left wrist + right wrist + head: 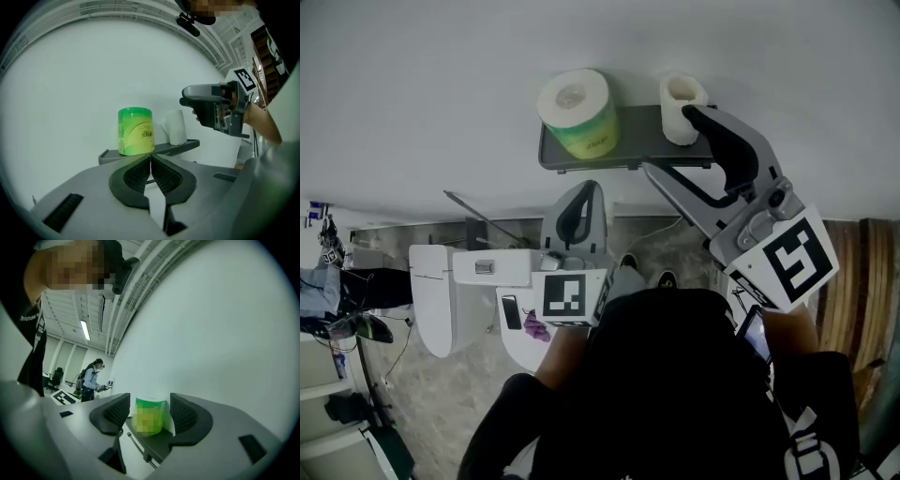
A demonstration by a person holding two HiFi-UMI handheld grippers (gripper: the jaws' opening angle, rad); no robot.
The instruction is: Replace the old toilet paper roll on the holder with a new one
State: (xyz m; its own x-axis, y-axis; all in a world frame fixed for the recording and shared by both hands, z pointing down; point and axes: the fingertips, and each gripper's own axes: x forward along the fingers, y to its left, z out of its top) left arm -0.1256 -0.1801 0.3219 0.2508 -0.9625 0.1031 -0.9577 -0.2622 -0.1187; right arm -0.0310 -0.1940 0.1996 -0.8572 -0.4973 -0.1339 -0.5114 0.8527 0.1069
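Grey shelf [639, 131] holds green-wrapped roll [577, 112]; white roll [675, 101] beside.

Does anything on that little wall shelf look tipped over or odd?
Nothing stands out. The green-wrapped roll and the smaller white roll both stand upright on the grey shelf, apart from each other.

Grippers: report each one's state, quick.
Left gripper: jaws shut, empty.
Right gripper: jaws open, holding nothing; the green roll sits beyond them, untouched.
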